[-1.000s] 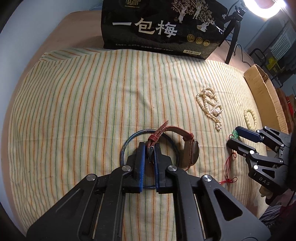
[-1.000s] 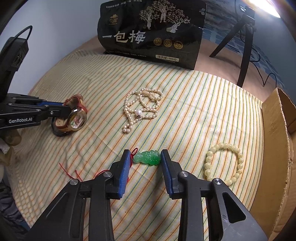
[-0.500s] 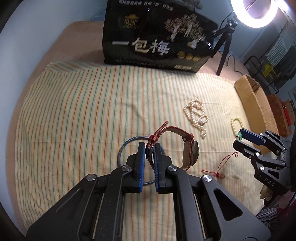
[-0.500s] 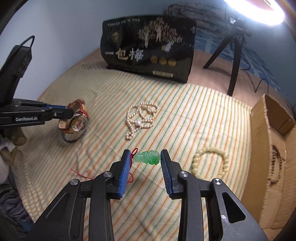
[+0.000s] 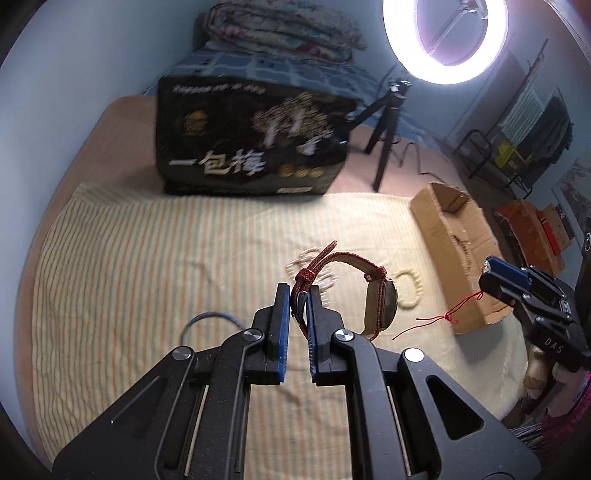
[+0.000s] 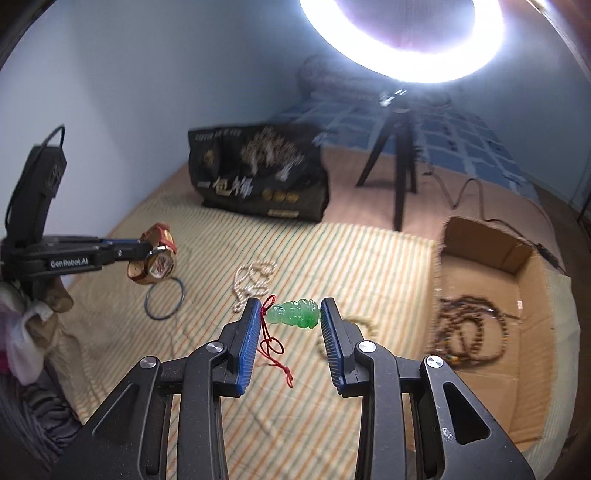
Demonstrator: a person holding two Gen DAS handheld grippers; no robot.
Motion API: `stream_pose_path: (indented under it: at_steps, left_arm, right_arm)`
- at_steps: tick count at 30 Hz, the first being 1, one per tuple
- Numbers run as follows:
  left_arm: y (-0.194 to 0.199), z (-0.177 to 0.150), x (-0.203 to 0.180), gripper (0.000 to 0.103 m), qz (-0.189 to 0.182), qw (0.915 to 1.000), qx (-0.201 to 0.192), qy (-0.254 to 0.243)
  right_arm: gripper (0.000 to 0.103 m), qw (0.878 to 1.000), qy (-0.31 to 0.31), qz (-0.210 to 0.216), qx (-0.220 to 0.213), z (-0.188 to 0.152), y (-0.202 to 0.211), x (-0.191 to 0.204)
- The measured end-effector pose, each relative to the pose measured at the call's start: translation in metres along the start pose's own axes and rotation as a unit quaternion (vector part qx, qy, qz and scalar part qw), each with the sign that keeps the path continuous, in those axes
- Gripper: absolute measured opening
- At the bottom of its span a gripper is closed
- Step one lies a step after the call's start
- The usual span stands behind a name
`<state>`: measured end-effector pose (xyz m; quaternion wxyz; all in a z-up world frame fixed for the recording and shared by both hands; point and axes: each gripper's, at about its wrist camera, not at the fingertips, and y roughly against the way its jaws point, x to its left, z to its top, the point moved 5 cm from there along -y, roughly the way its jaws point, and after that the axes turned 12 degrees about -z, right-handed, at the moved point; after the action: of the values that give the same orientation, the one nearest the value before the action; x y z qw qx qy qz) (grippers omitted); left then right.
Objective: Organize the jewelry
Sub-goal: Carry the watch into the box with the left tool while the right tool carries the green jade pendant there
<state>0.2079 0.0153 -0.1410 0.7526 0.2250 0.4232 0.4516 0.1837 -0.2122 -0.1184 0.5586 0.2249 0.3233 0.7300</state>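
Note:
My left gripper (image 5: pixel 297 291) is shut on the red strap of a wristwatch (image 5: pixel 382 306), which hangs in the air above the striped cloth (image 5: pixel 129 266). From the right wrist view the same watch (image 6: pixel 157 262) dangles at the left gripper's tip. My right gripper (image 6: pixel 290 314) is shut on a green jade pendant (image 6: pixel 295 314); its red cord (image 6: pixel 273 347) trails down. A blue bangle (image 6: pixel 164 297), a pearl necklace (image 6: pixel 253 280) and a pale bead bracelet (image 5: pixel 410 290) lie on the cloth. The cardboard box (image 6: pixel 491 251) at right holds a dark bead necklace (image 6: pixel 469 332).
A black printed bag (image 5: pixel 251 147) stands at the cloth's far edge. A ring light (image 6: pixel 402 40) on a black tripod (image 6: pixel 399 173) rises behind the box. Folded bedding (image 5: pixel 280 29) lies further back. A person's hand (image 6: pixel 44 295) holds the left gripper.
Both grippers have risen from the cloth, lifting the watch and the jade pendant clear. The blue bangle stays on the cloth. The views now tilt up toward the ring light.

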Motion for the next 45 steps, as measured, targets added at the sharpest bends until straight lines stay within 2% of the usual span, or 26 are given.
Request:
stream_pose_path:
  at_steps: [11, 19, 30, 45]
  left_arm:
    - [-0.020, 0.018, -0.075, 0.007, -0.040, 0.9981, 0.000, -0.046]
    - [-0.045, 0.028, -0.127, 0.007, -0.068, 0.9951, -0.001, -0.073]
    - [-0.089, 0.035, -0.180, 0.007, -0.091, 0.9917, 0.010, -0.090]
    - [-0.142, 0.026, -0.210, 0.007, -0.101, 0.9902, 0.039, -0.089]
  right_arm:
    - [0.031, 0.997, -0.056, -0.036, -0.037, 0.004, 0.042, -0.068]
    - [0.031, 0.993, -0.091, -0.069, -0.042, -0.005, 0.057, -0.118]
    - [0.031, 0.987, -0.114, -0.108, -0.015, -0.029, 0.048, -0.165]
    - [0.031, 0.983, -0.138, -0.119, 0.034, -0.057, 0.023, -0.194]
